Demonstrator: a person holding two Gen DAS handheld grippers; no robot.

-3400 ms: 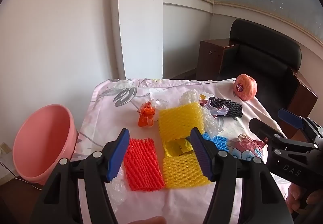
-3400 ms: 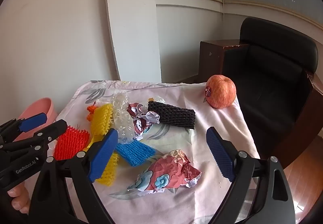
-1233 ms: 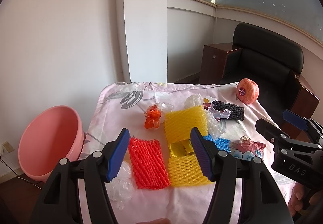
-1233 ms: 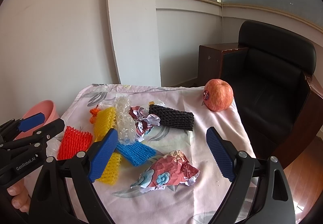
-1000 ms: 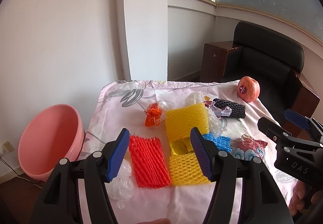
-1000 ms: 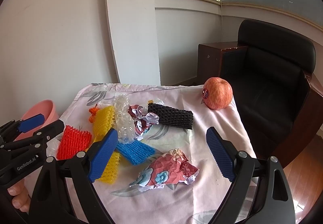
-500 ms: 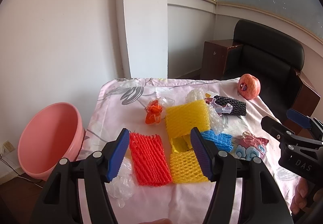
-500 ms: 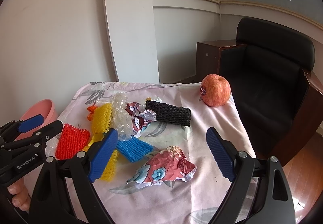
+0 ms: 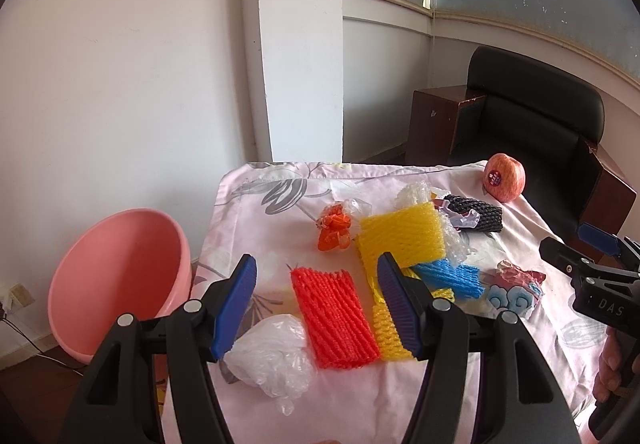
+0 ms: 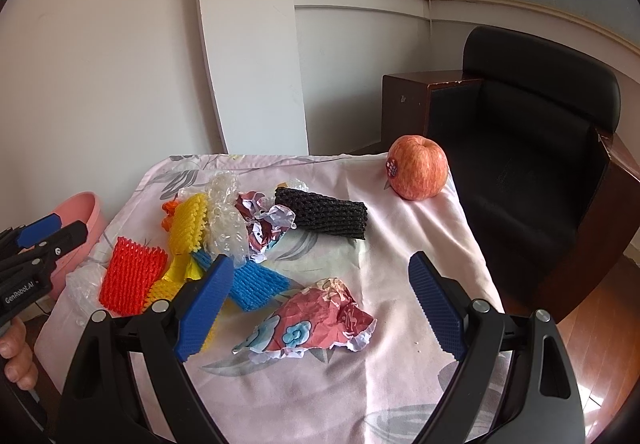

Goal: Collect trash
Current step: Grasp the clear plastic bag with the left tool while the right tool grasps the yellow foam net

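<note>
Both tools hang spread above the table (image 9: 256, 228) with nothing between their jaws: the left tool (image 9: 316, 306) over a red foam fruit net (image 9: 334, 318), the right tool (image 10: 320, 302) over a crumpled red printed wrapper (image 10: 316, 318). A pink plastic basin (image 9: 116, 280) stands just beside the table's left edge.

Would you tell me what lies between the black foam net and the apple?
Only bare floral tablecloth separates black foam net from apple, clearest in the right wrist view.
</note>
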